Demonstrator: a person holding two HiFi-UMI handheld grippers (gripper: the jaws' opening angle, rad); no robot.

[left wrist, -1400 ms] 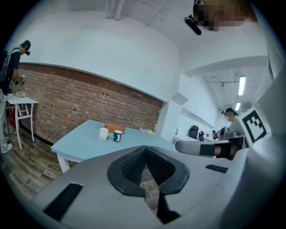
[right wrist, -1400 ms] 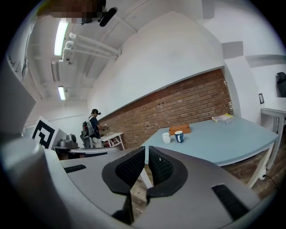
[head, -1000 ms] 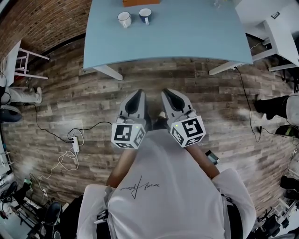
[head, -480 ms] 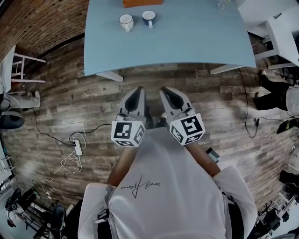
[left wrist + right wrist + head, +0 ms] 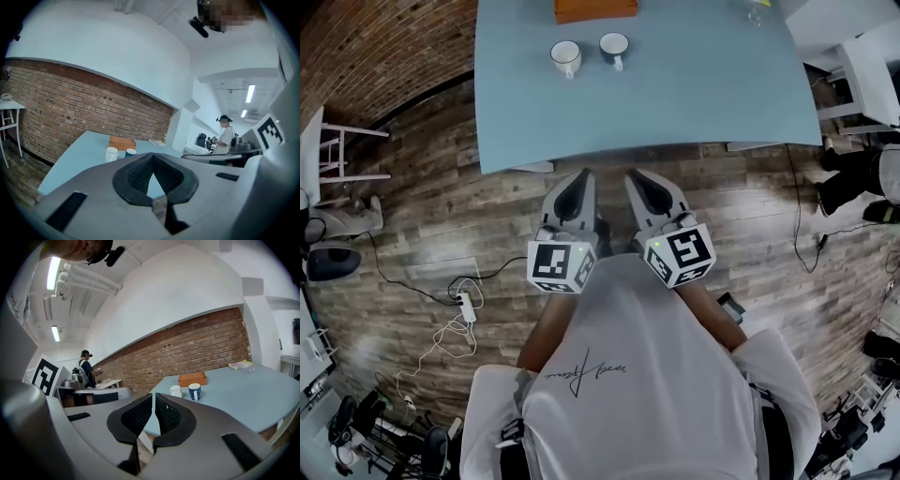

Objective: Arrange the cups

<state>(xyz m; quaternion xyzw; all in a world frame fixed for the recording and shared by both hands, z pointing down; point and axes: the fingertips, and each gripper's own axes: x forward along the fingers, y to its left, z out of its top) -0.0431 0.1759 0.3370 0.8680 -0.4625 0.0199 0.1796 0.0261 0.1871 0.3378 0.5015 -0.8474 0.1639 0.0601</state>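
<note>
Left claw (image 5: pixel 584 174) and right claw (image 5: pixel 630 174) both pinched closed, empty, short of the bench's (image 5: pixel 703 94) near edge. No grasp yet. White cup (image 5: pixel 565 57) and blue cup (image 5: pixel 614 47) sit side by side near its far edge.

No words or numbers legible anywhere, a thin dark cursive scrawl on the person's white shirt (image 5: pixel 581 372) too loose to read, black-and-white square code markers on the cubes of the left gripper (image 5: pixel 583 176) and right gripper (image 5: pixel 631 175), patterns rather than letters
</note>
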